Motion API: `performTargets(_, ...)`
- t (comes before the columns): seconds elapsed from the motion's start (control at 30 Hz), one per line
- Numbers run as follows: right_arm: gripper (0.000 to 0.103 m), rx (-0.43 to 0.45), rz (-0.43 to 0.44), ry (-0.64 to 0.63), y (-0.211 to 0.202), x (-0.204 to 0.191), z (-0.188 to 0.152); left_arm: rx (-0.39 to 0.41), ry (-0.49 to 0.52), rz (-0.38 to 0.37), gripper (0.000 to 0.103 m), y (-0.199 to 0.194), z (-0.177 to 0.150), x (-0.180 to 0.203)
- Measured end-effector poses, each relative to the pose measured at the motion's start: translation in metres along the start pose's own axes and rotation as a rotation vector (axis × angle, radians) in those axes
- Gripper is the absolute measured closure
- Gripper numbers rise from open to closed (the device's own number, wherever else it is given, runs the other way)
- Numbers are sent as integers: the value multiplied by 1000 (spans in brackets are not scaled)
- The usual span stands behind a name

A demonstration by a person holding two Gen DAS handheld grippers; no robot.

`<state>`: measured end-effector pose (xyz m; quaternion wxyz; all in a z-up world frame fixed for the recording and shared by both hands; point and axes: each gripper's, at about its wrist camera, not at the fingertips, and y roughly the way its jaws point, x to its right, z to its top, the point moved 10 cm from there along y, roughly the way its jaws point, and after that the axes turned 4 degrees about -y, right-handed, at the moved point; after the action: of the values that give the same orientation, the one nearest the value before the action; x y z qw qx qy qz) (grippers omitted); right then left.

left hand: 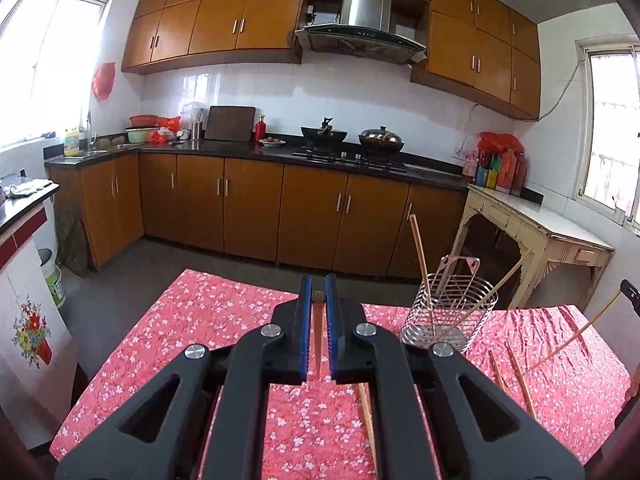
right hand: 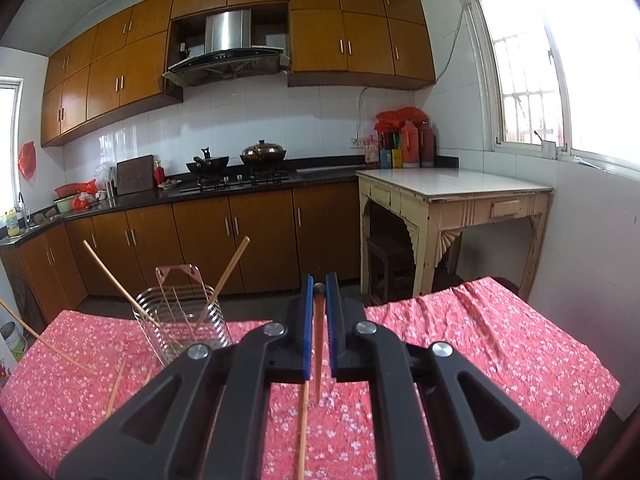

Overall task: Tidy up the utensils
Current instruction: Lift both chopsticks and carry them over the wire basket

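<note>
The left hand-held gripper (left hand: pixel 319 286) is clamped on a single chopstick (left hand: pixel 318 332), which runs back between its blue pads toward the camera, blunt end at the fingertips and thin tip near the gripper body. The right hand-held gripper (right hand: pixel 319 285) is likewise clamped on a chopstick of its own (right hand: pixel 318 344), held the same way.

Both hover over a table (left hand: pixel 168 320) covered by a red floral cloth. Just right of the left hand-held gripper stands a wire utensil holder (left hand: pixel 450 322) with a pink hanger plate on its far rim; two chopsticks (left hand: pixel 422 264) lean in it, one tilted left, one tilted right. Loose chopsticks (left hand: pixel 520 384) lie on the cloth near the holder's right, and another lies under the left gripper body (left hand: pixel 368 420). From the right wrist view the holder (right hand: pixel 182 324) sits to the left, with a chopstick lying on the cloth below the right gripper (right hand: pixel 303 428).

Beyond the table are brown kitchen cabinets (left hand: pixel 248 208), a stove with two woks (left hand: pixel 348 140), and a cream side table (right hand: pixel 452 192) by the window.
</note>
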<state>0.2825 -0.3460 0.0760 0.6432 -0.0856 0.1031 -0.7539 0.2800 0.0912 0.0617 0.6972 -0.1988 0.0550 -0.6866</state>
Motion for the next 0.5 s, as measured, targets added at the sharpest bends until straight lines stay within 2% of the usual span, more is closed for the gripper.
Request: performTargets(0.5, 96, 51, 57, -14, -11, -24, 33, 12, 4, -68, 96, -4, 19, 19)
